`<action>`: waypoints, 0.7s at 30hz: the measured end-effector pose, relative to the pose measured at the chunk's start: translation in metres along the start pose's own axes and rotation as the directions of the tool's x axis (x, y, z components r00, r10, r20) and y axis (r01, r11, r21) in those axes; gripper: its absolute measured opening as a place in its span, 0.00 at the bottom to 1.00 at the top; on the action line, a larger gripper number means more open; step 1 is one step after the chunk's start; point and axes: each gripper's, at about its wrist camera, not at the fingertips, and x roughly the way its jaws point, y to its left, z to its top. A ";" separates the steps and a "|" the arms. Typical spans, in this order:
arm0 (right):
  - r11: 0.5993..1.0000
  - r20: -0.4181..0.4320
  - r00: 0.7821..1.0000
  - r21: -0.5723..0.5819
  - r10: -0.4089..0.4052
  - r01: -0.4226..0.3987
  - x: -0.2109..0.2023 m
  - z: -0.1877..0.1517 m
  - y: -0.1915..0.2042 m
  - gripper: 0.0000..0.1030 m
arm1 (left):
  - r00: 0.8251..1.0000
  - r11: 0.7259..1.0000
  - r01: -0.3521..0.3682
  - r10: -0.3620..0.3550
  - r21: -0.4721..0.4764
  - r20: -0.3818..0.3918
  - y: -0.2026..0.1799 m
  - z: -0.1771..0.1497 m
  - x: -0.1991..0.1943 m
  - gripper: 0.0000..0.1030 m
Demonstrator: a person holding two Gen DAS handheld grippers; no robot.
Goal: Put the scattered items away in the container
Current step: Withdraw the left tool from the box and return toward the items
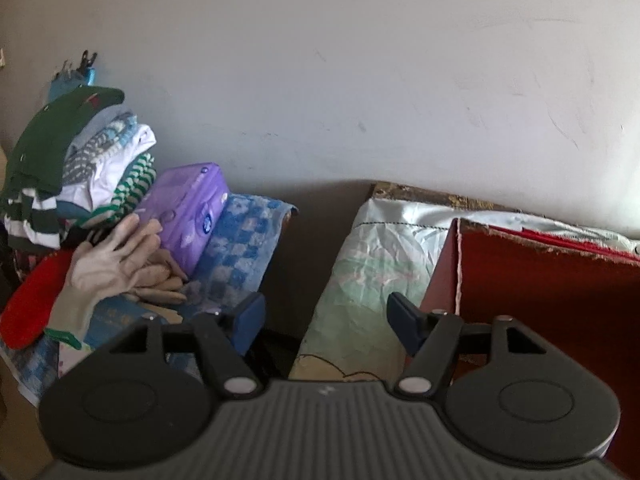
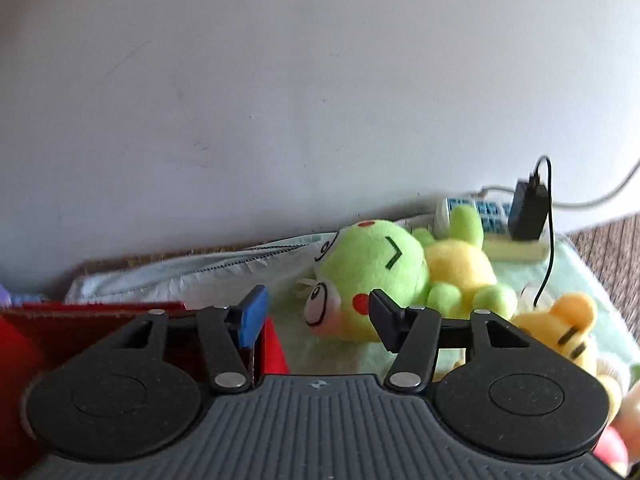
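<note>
Beyond the open, empty right claw [image 2: 316, 320], a green toy [image 2: 376, 268] is partly hidden; the left claw [image 1: 326, 320] is held open, the red box [image 1: 540, 280] cut off beside it.

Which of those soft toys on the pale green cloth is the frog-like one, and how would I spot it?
Look at the pale green cloth below the white wall. The green plush toy lies on its side there, just ahead of the open right gripper. Unlike the orange bear beside it, it is lime green with a yellow belly and red cheeks.
</note>
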 end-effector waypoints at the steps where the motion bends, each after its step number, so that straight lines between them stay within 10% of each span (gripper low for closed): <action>1: 1.000 0.002 1.000 0.000 0.002 -0.002 -0.006 0.001 0.000 0.57 | 1.000 1.000 0.005 -0.005 -0.029 -0.002 0.002 0.000 0.000 0.68; 21: 0.997 -0.060 0.997 0.065 0.051 -0.047 -0.034 -0.019 -0.004 0.57 | 0.998 0.997 -0.066 0.066 -0.037 0.009 0.005 -0.022 -0.039 0.66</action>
